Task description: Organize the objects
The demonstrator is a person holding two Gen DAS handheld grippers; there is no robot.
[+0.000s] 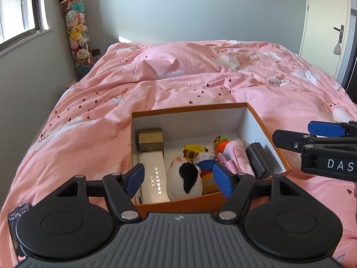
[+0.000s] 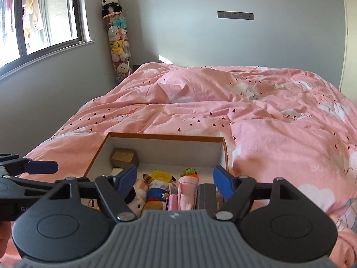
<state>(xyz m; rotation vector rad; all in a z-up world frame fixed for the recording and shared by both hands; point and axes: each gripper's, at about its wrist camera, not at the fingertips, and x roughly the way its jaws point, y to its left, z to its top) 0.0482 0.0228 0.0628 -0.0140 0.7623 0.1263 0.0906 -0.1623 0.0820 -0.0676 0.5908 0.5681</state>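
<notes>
Your left gripper (image 1: 178, 178) and right gripper (image 2: 176, 178) both gape wide, holding nothing; they hang over the near end of the orange box (image 1: 256, 114); plush toys (image 1: 185, 178) lie inside.

A pink-quilted bed (image 1: 200, 73) fills the grey-walled room, sunlit window (image 2: 42, 15) to its left, white door (image 1: 328, 29) to its right.

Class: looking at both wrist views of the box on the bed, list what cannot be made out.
- White case lettering: left wrist view, glare.
- Dark case: right wrist view, lower end behind the right gripper.
- Plush toys: both views, overlapping, partly behind the left gripper.
- Box near wall: cut off.
</notes>
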